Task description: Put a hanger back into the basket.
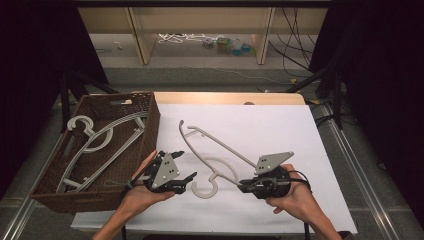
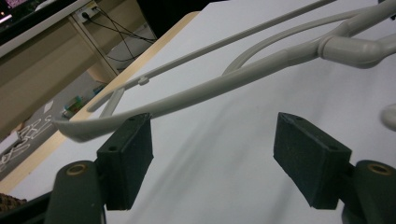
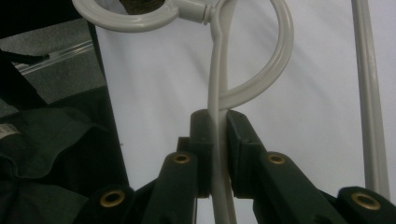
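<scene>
Two black pads (image 2: 126, 158) of the left hand-held gripper (image 2: 212, 161) rising from the bottom edge, spread wide, nothing between them. Just beyond, a pale grey hanger (image 2: 224, 81) crossing from lower left to upper right, its flat tip just above the left pad, contact unclear. Below it, the white-covered table (image 2: 219, 186) with a wooden edge. Far left, blurred shelving (image 2: 42, 56) and cables on the floor.

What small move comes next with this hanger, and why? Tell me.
Probably bring the left hand-held gripper forward over the hanger arm and close on it. The right hand-held gripper is already clamped on the hanger's thin bar, while the left one's jaws stand open with the arm lying just beyond the pads. Two grips would steady it for a lift toward the basket.
</scene>
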`<state>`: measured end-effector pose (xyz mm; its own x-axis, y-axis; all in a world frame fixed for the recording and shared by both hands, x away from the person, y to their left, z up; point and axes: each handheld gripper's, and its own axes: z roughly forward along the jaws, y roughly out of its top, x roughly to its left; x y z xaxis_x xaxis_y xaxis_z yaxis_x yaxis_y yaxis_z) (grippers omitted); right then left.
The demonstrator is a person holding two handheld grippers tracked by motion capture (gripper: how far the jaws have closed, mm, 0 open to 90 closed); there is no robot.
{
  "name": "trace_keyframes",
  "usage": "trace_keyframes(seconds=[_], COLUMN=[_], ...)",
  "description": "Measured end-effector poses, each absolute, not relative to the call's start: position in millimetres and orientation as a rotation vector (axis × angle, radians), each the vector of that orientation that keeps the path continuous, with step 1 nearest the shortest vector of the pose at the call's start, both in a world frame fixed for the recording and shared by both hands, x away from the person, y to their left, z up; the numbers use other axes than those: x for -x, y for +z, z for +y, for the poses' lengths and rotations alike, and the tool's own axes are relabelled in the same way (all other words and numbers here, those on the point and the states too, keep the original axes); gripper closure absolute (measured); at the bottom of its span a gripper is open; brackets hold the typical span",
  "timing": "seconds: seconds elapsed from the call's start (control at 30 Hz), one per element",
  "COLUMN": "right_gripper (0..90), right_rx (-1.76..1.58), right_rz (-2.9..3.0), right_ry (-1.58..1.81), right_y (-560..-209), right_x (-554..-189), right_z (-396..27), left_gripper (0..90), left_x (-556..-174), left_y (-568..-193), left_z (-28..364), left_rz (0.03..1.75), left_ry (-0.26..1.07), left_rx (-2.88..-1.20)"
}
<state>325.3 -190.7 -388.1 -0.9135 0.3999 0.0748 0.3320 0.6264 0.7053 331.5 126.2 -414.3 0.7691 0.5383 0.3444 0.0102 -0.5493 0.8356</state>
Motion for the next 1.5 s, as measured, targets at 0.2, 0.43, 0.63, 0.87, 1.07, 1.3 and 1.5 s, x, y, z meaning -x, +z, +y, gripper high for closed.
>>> trace_keyframes(seconds=[0.2,0.43,0.63,0.87,1.07,1.3,1.5], right_gripper=[82.5,82.4,82.4,82.4,82.4,82.4,82.6], right_rx=[-0.598,-0.574,-0.546,-0.530,-0.506,-0.481,-0.442], right_rz=[2.763,2.787,2.802,2.816,2.830,2.850,2.840], right_ry=[1.165,1.155,1.157,1.166,1.164,1.166,1.197], right_y=[-387,-387,-387,-387,-387,-389,-385], right_x=[-322,-320,-319,-317,-317,-319,-323], right_z=[-188,-185,-183,-181,-180,-181,-188], left_gripper=[32.0,32.0,32.4,39.1,50.7,62.9,68.2], left_x=[-333,-339,-344,-343,-340,-337,-336], left_y=[-411,-411,-414,-416,-416,-414,-408], left_z=[121,118,114,110,108,107,109], left_rz=[0.300,0.257,0.239,0.162,0.070,-0.093,-0.109], left_ry=[0.725,0.710,0.706,0.685,0.691,0.721,0.671], left_rx=[-2.088,-2.132,-2.146,-2.173,-2.195,-2.266,-2.241])
